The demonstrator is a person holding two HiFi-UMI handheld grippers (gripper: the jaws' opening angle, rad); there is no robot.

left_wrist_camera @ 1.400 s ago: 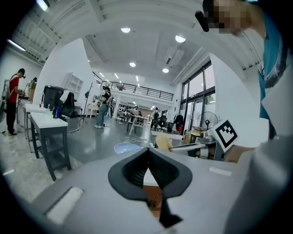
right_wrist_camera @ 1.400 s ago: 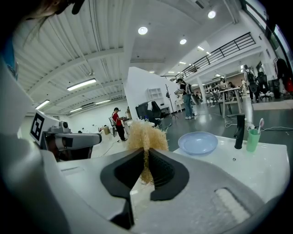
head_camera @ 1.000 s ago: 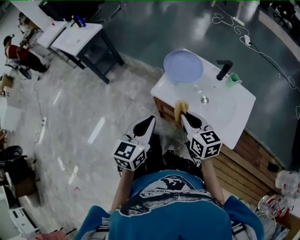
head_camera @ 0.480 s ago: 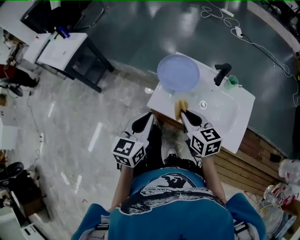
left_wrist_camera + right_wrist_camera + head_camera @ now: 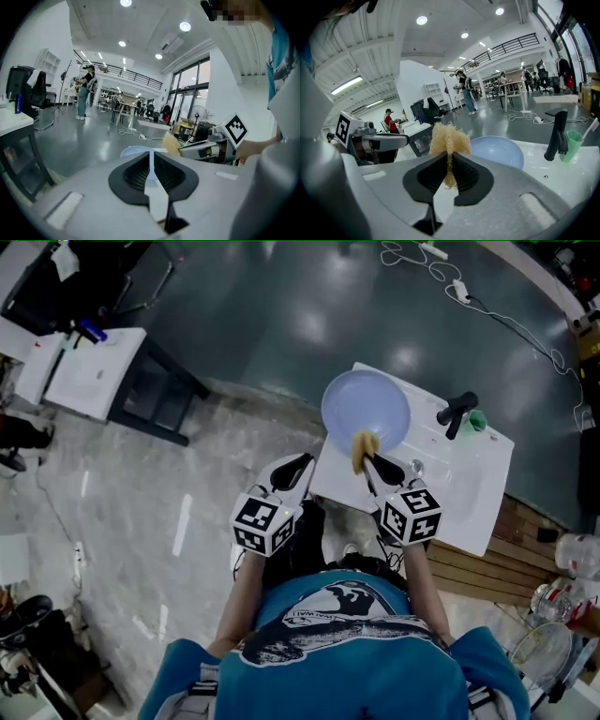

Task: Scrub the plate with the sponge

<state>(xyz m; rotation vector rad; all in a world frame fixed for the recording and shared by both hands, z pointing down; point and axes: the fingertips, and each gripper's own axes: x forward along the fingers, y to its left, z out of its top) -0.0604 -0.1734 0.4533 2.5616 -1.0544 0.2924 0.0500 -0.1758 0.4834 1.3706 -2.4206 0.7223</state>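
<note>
In the head view, the plate (image 5: 366,407) is seen on the left end of the white sink (image 5: 473,486). The sponge (image 5: 362,448) is carried at the plate's near rim by the right gripper (image 5: 367,458). The left gripper (image 5: 302,463) is held beside the sink's edge.

In the left gripper view, the jaws are seen slightly parted, having just been opening, with nothing between them.

In the right gripper view, the sponge is pinched between the jaws.

Open air above plate (image 5: 367,407), faucet (image 5: 457,412) and cup (image 5: 477,421) at right
</note>
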